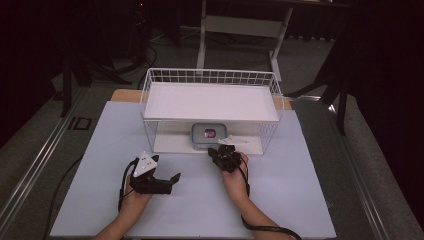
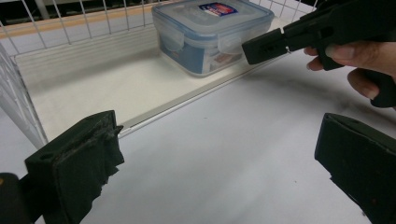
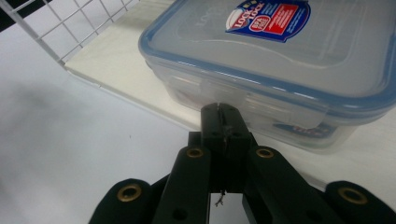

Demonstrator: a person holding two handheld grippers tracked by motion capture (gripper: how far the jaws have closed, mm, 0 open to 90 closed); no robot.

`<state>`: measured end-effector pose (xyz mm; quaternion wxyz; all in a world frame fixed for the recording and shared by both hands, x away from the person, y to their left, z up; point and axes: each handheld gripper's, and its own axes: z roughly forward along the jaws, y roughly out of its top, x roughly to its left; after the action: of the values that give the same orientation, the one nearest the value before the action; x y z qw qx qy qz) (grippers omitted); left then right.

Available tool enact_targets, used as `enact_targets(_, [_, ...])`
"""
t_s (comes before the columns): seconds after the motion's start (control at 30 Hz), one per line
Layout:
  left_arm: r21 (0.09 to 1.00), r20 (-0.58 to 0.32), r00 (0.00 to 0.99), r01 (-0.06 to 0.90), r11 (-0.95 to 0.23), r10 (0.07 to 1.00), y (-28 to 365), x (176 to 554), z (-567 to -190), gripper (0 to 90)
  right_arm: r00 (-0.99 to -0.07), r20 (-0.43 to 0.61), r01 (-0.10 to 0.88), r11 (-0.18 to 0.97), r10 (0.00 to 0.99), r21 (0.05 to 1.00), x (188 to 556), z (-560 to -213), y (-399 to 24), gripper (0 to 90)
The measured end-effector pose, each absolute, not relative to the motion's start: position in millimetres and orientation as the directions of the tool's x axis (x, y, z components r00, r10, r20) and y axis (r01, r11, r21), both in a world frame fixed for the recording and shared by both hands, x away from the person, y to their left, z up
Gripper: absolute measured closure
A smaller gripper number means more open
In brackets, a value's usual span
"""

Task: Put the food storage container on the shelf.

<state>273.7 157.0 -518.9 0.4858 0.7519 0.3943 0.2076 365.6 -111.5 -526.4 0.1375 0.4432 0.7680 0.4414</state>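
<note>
Nearest the person, the left gripper (image 1: 167,181) rests low over the white table (image 1: 300,200), held in the left hand (image 1: 135,192). Its jaws stand wide apart with nothing between them; in the left gripper view only bare tabletop lies between the two black pads (image 2: 79,172).

Further forward, the right gripper (image 1: 223,148) is held in the right hand (image 1: 235,172) and points at the open front of the wire rack (image 1: 150,95). Its jaws are pressed together, with no object between them. In the right gripper view the closed tips sit just in front of the near wall of the container (image 3: 280,60), at or very close to the latch flap on that side; contact cannot be confirmed.

The container (image 1: 209,135) is a clear plastic box with a blue-rimmed clip lid and a red and blue label. It stands upright on the rack's lower white shelf (image 1: 172,142), near its front edge, beneath the upper shelf (image 1: 210,102).

Beyond the rack, a white desk frame (image 1: 240,30) stands on the dark floor.
</note>
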Motion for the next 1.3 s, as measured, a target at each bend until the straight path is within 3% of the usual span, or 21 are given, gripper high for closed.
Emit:
enact_targets(0.9, [0.898,-0.072,0.611,0.384,-0.216,0.789,159.2,273.8,-521.7,1.1,-0.528,0.196,0.574,0.177,0.826,0.799,391.8,-525.8,-96.9,89.9])
enact_targets(1.3, [0.898,-0.081,0.62,0.384,-0.212,0.78,158.2,275.1,-522.7,1.1,-0.546,0.182,0.559,0.194,0.817,0.806,381.9,-524.3,-97.1,88.0])
